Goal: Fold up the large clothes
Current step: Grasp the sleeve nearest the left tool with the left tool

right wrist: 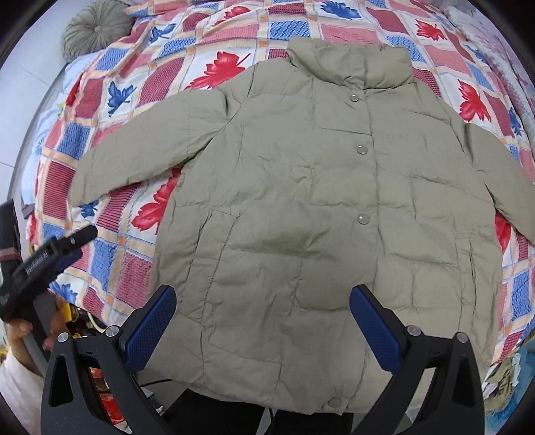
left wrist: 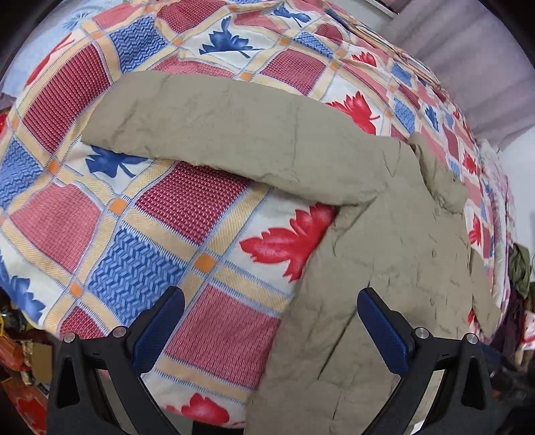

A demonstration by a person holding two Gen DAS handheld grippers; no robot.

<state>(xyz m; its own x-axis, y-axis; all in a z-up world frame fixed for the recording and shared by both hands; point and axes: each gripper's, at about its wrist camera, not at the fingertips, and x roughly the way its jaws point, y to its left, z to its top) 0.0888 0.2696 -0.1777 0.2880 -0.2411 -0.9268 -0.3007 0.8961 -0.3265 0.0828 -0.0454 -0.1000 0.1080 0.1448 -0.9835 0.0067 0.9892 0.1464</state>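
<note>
We see the green coat (right wrist: pixel 301 200) lying flat on the bed (right wrist: pixel 110 134), hem at the near edge. Our left gripper (left wrist: pixel 271 321) and right gripper (right wrist: pixel 262 318) are both wide open, holding nothing.

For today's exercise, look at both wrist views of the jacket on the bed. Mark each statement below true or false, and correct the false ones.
1. The jacket lies front up, with its snap buttons showing. True.
2. The right tool is clamped on the jacket's hem. False: it is open and holds nothing.
3. The left tool is open. True.
4. Both sleeves are already folded across the chest. False: the sleeve is spread outward on the quilt, and the other also extends sideways.
5. A round cushion sits near the bed's far corner. True.
</note>
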